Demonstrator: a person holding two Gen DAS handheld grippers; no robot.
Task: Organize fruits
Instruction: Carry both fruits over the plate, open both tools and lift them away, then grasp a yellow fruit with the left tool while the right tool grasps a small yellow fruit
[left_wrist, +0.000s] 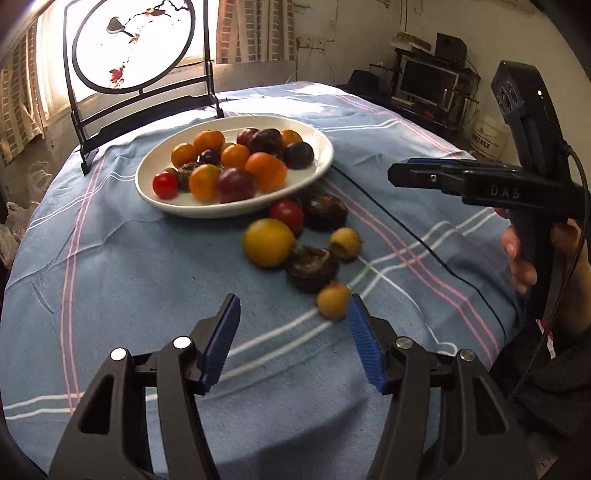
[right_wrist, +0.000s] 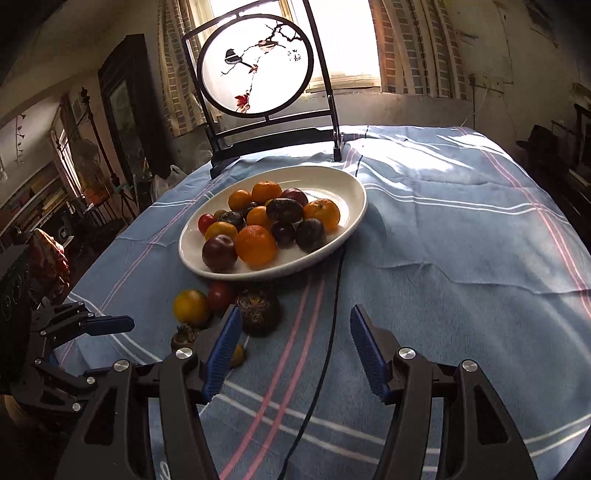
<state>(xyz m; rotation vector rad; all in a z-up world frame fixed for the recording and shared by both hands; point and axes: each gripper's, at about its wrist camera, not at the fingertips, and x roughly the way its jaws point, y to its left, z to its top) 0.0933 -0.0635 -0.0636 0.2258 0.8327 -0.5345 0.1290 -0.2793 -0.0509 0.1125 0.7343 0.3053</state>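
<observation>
A white oval plate (left_wrist: 317, 173) (right_wrist: 332, 251) holds several oranges, dark plums and a red tomato. In front of it on the blue cloth lie loose fruits: a yellow tomato (left_wrist: 267, 242) (right_wrist: 191, 306), a red tomato (left_wrist: 287, 214) (right_wrist: 220, 295), two dark brown fruits (left_wrist: 312, 267) (left_wrist: 327, 212) and two small yellow fruits (left_wrist: 345, 242) (left_wrist: 332, 301). My left gripper (left_wrist: 293, 326) is open and empty, its right fingertip beside the nearest small yellow fruit. My right gripper (right_wrist: 291, 338) is open and empty, just right of the loose fruits; it also shows in the left wrist view (left_wrist: 424, 171).
A black-framed round decorative screen (right_wrist: 258, 62) (left_wrist: 129, 44) stands at the table's far edge behind the plate. A thin black cable (right_wrist: 332, 314) runs across the cloth from the plate toward me. Furniture and shelves surround the table.
</observation>
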